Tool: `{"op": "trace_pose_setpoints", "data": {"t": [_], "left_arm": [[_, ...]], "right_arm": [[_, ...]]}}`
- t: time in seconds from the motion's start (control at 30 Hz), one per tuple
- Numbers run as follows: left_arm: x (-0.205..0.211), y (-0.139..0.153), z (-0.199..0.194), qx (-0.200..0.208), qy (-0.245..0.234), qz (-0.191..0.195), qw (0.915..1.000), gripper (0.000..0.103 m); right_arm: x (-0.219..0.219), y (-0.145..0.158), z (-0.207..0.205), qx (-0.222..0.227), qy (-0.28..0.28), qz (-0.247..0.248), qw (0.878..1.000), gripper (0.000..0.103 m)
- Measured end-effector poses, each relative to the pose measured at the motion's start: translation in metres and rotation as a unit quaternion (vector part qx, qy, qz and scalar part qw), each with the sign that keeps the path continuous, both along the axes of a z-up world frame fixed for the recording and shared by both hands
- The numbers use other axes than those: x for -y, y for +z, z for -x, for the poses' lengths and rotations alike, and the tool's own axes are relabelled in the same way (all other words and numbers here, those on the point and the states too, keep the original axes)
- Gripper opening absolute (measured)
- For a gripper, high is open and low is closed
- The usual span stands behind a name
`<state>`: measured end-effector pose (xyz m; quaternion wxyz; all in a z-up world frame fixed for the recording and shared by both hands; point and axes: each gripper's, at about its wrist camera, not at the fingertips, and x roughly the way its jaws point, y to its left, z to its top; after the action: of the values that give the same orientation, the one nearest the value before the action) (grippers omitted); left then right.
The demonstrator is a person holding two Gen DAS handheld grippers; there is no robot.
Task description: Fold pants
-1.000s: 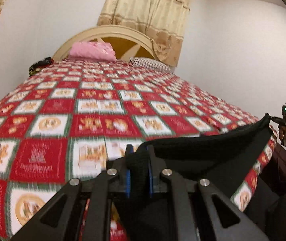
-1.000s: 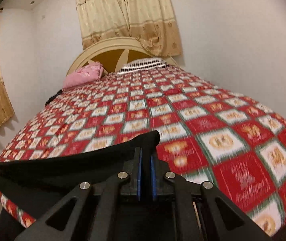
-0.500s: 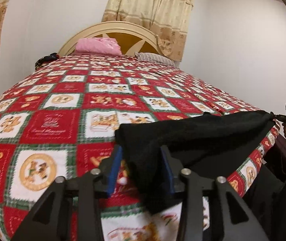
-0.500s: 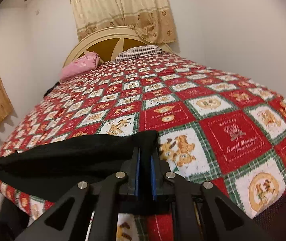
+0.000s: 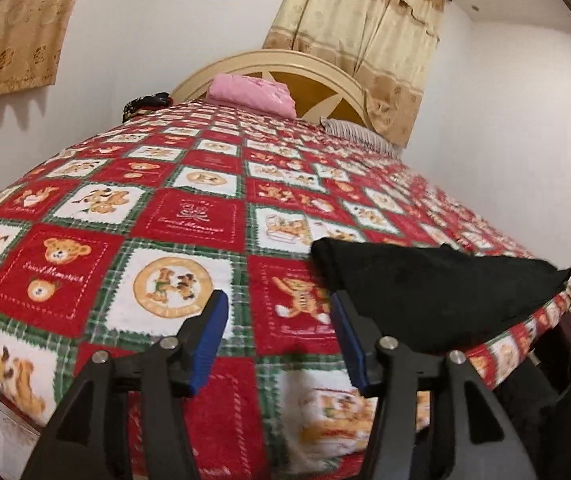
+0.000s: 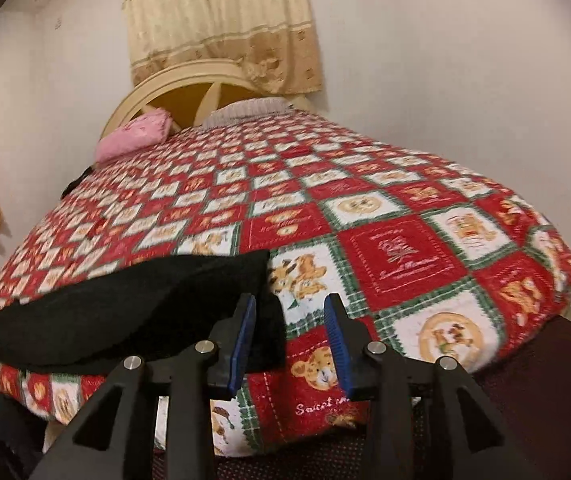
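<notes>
Now the black pants (image 5: 437,292) lie as a flat dark band across the near edge of the bed (image 5: 189,216), on its red, white and green teddy-bear blanket, their lower edge running along the blanket's edge. Their cloth looks thick and matte, with no clear seams or details visible. The left gripper (image 5: 277,336) has just been opening; its blue pads stand apart with only blanket between them, the pants' corner just beside the right-hand pad. The right gripper (image 6: 289,336) has also just been opening, released, the pants' other end against its left-hand pad (image 6: 243,336). A pink pillow (image 6: 133,138) sits by the headboard.
</notes>
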<state>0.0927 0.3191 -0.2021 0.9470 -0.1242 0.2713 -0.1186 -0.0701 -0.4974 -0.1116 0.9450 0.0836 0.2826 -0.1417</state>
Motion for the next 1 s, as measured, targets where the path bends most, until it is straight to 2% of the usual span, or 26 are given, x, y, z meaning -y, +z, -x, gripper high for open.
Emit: {"op": "trace_pose_setpoints", "data": {"t": [0.07,0.17,0.3,0.4,0.5,0.6,0.73,0.8,0.87,1.0], "left_arm": [[0.008,0.004,0.004,0.004,-0.005,-0.004,1.0,0.056],[0.025,0.007,0.004,-0.001,-0.026,-0.003,0.9997,0.056],[0.051,0.009,-0.001,-0.008,-0.046,-0.019,0.9987,0.057],[0.062,0.005,-0.006,-0.024,-0.048,-0.032,0.998,0.057],[0.063,0.005,-0.016,-0.033,-0.046,-0.038,0.9977,0.057],[0.062,0.002,-0.029,-0.056,-0.033,-0.045,0.9969,0.057],[0.067,-0.005,-0.037,-0.074,-0.027,-0.058,0.9952,0.057],[0.068,-0.007,-0.036,-0.074,-0.027,-0.051,0.9956,0.057],[0.068,-0.008,-0.036,-0.075,-0.025,-0.041,0.996,0.057],[0.066,-0.011,-0.035,-0.073,-0.019,-0.018,0.997,0.059]], "right_arm": [[-0.016,0.01,-0.004,0.006,0.012,0.015,1.0,0.038],[-0.051,0.024,-0.02,0.005,0.057,0.041,0.998,0.059],[-0.12,0.029,-0.053,-0.009,0.134,0.08,0.988,0.06],[-0.181,0.017,-0.083,-0.032,0.21,0.076,0.974,0.06],[-0.254,-0.007,-0.111,-0.062,0.303,0.091,0.947,0.06],[-0.328,-0.034,-0.13,-0.084,0.395,0.099,0.909,0.06],[-0.393,-0.065,-0.141,-0.109,0.469,0.114,0.869,0.06],[-0.419,-0.08,-0.142,-0.118,0.495,0.136,0.85,0.06],[-0.435,-0.091,-0.142,-0.124,0.508,0.146,0.84,0.06],[-0.447,-0.104,-0.146,-0.127,0.512,0.152,0.836,0.058]]}}
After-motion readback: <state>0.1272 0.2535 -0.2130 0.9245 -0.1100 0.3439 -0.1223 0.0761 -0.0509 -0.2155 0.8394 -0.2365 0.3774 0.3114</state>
